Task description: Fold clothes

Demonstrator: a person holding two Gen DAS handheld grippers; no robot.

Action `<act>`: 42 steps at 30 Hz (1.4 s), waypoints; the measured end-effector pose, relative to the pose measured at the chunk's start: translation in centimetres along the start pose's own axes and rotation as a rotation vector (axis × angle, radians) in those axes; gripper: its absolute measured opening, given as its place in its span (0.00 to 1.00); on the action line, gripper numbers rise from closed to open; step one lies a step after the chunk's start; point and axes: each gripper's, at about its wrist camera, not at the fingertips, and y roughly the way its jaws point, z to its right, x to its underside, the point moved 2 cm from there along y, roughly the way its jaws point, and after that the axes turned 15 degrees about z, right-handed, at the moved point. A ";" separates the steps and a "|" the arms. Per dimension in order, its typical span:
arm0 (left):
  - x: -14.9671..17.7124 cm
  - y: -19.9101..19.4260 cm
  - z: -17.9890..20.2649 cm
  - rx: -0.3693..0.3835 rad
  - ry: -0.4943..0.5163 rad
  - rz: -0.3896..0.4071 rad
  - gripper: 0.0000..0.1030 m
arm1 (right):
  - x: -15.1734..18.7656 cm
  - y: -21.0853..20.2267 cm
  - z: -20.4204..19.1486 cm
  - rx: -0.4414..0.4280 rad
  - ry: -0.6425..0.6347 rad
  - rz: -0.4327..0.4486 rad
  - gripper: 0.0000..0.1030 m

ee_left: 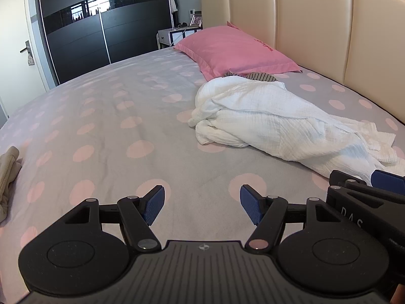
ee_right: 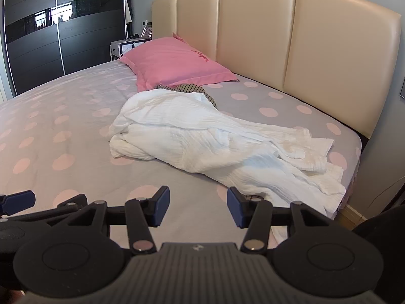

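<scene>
A crumpled white garment (ee_left: 286,124) (ee_right: 215,141) lies in a heap on the grey, pink-dotted bed sheet (ee_left: 106,126) (ee_right: 63,131), below the pink pillow. A striped piece of clothing (ee_left: 260,76) (ee_right: 192,88) peeks out from under its far end. My left gripper (ee_left: 202,206) stands open above bare sheet, to the left of and nearer than the heap, nothing between its blue pads. My right gripper (ee_right: 198,209) is open too, just in front of the near end of the white garment. Each gripper shows at the edge of the other's view.
A pink pillow (ee_left: 233,48) (ee_right: 174,60) rests against the beige padded headboard (ee_left: 316,25) (ee_right: 278,38). A beige cloth (ee_left: 7,174) lies at the bed's left edge. Dark wardrobe doors (ee_left: 101,20), a white door and a bedside table (ee_left: 177,34) stand beyond. The bed's right edge (ee_right: 354,174) drops to the floor.
</scene>
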 end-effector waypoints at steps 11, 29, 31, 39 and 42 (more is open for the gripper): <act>0.3 0.1 0.0 -0.004 0.001 0.001 0.63 | 0.1 0.0 -0.2 0.005 -0.012 0.011 0.52; 0.3 0.1 -0.2 -0.008 0.002 -0.003 0.62 | -0.1 -0.1 -0.4 -0.003 -0.013 0.013 0.51; 0.2 0.1 -0.1 -0.009 0.002 -0.005 0.61 | -0.1 -0.1 -0.4 -0.003 -0.013 0.012 0.51; 0.3 0.0 -0.1 -0.014 0.000 -0.006 0.61 | -0.1 -0.3 -0.5 -0.004 -0.012 0.012 0.51; 0.3 0.0 -0.1 -0.015 0.000 -0.006 0.61 | -0.1 -0.3 -0.5 -0.006 -0.012 0.012 0.51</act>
